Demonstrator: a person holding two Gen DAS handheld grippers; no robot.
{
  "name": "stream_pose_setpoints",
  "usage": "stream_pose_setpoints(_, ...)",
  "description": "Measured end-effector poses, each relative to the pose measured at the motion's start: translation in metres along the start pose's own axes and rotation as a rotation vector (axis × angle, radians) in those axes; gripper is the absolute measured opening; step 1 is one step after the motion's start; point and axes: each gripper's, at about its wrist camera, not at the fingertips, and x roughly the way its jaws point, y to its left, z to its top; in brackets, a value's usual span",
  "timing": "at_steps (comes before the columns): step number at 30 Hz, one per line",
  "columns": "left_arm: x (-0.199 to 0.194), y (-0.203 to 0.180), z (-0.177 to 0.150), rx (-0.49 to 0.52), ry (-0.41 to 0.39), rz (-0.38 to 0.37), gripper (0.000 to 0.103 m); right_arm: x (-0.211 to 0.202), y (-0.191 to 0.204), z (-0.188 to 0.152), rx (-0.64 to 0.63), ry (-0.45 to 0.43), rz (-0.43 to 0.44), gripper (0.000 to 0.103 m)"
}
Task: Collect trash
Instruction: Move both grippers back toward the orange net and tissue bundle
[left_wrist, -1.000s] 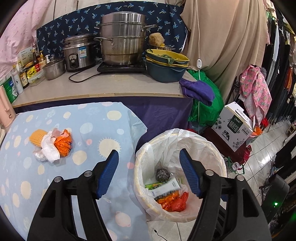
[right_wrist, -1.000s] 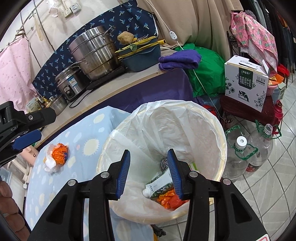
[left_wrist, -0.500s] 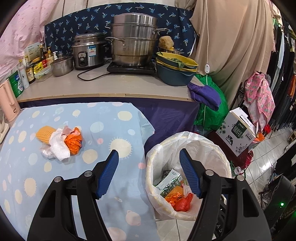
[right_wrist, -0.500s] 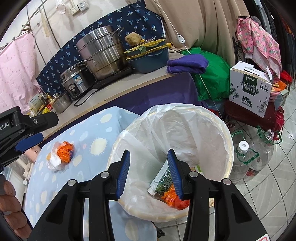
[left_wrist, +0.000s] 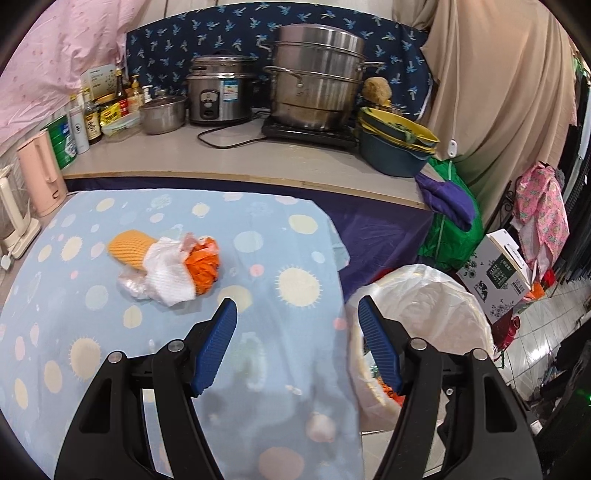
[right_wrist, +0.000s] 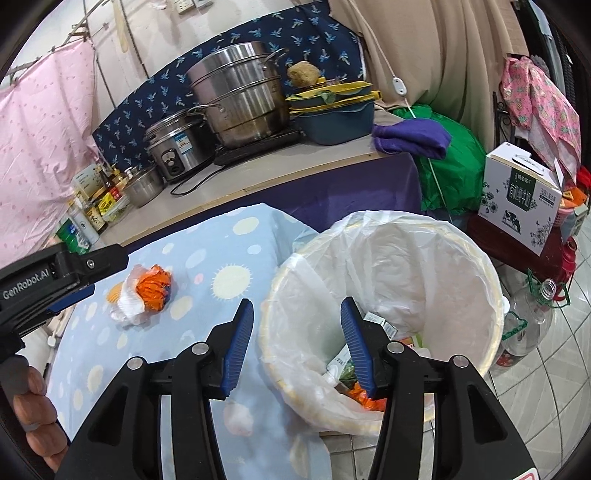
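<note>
A clump of trash lies on the spotted blue tablecloth (left_wrist: 258, 236): an orange knit piece (left_wrist: 129, 247), white tissue (left_wrist: 168, 280) and a crumpled orange wrapper (left_wrist: 203, 264). The same clump (right_wrist: 146, 291) shows in the right wrist view. My left gripper (left_wrist: 293, 332) hovers open and empty over the table's right edge, short of the clump. My right gripper (right_wrist: 297, 332) hangs over the near rim of the lined bin (right_wrist: 461, 258); its jaws are opening with nothing between them. Wrappers and a carton (right_wrist: 343, 365) lie inside the bin.
A counter (left_wrist: 240, 155) behind the table carries a steamer pot (left_wrist: 317, 74), rice cooker (left_wrist: 218, 96), stacked bowls (left_wrist: 395, 144) and bottles. A milk carton box (right_wrist: 521, 192) and plastic bottles (right_wrist: 532, 314) stand on the tiled floor right of the bin. A hand (right_wrist: 33, 417) holds the left gripper.
Both grippers have shifted left, away from the bin's centre and towards the table. The left now hovers over the cloth. The right gripper's jaws have spread wider.
</note>
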Motion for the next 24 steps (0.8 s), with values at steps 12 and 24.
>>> stream_pose_setpoints(12, 0.002, 0.080, -0.016, -0.090, 0.013, 0.128, 0.066, 0.011, 0.064, -0.006, -0.117, 0.020, 0.042, 0.052)
stream_pose_setpoints(24, -0.001, 0.158, -0.031, -0.179, 0.012, 0.249, 0.077, 0.040, 0.136, -0.019, -0.224, 0.072, 0.105, 0.052)
